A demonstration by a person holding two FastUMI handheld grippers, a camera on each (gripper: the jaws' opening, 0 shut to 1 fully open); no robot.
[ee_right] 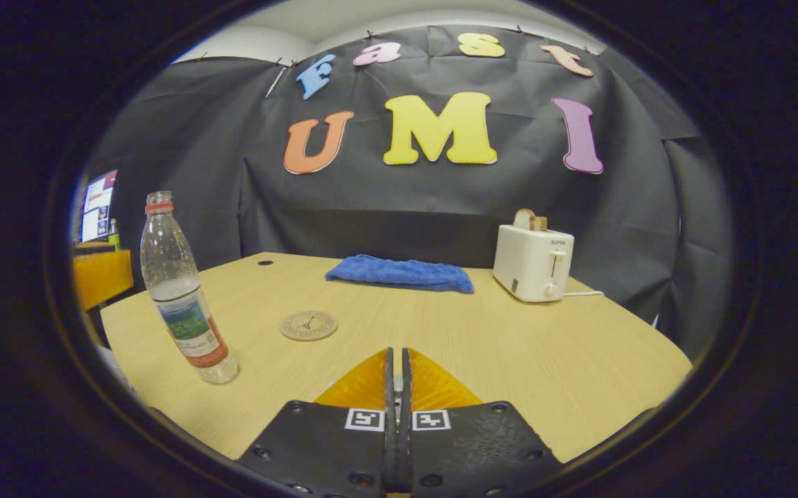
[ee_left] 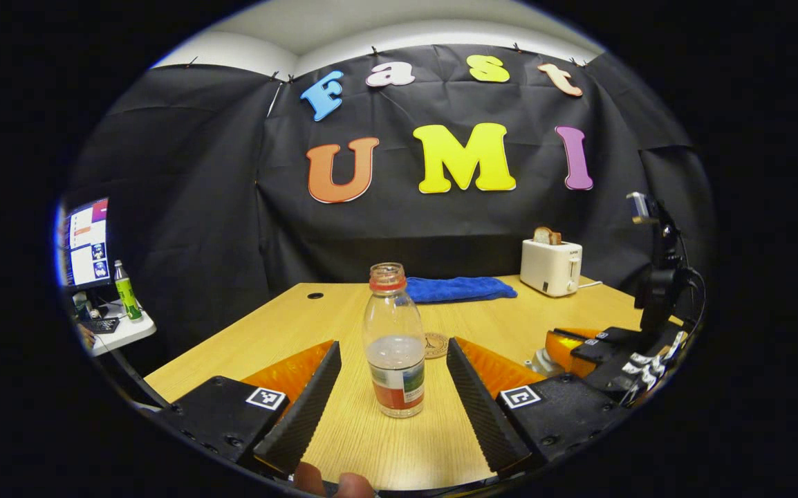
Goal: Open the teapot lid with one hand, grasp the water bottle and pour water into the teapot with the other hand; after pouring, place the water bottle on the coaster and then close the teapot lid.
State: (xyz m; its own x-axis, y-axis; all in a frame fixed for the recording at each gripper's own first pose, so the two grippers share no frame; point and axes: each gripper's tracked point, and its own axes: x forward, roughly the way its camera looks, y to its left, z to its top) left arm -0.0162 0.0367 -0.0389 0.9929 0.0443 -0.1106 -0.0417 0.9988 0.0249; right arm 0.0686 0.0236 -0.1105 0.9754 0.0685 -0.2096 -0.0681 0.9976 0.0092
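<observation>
A clear water bottle [ee_left: 393, 346] stands upright and uncapped on the wooden table [ee_left: 267, 339], about a third full, with a red ring at its neck. My left gripper [ee_left: 393, 342] is open, one finger on each side of the bottle and neither touching it. Just behind the bottle lies the round coaster [ee_left: 435, 344]. In the right gripper view the bottle [ee_right: 181, 297] stands at the left and the coaster [ee_right: 308, 325] to its right. My right gripper [ee_right: 396, 354] is shut, with a pale sliver of the teapot lid [ee_right: 396, 384] between its fingers. The pale teapot [ee_left: 537, 361] peeks out under that right gripper [ee_left: 559, 340].
A folded blue cloth [ee_right: 400, 272] lies at the table's back, and a white toaster [ee_right: 532, 263] with bread stands back right. A dark stand [ee_left: 660, 277] rises at the table's right edge. A side desk with a monitor [ee_left: 86, 242] and green bottle [ee_left: 126, 290] stands far left.
</observation>
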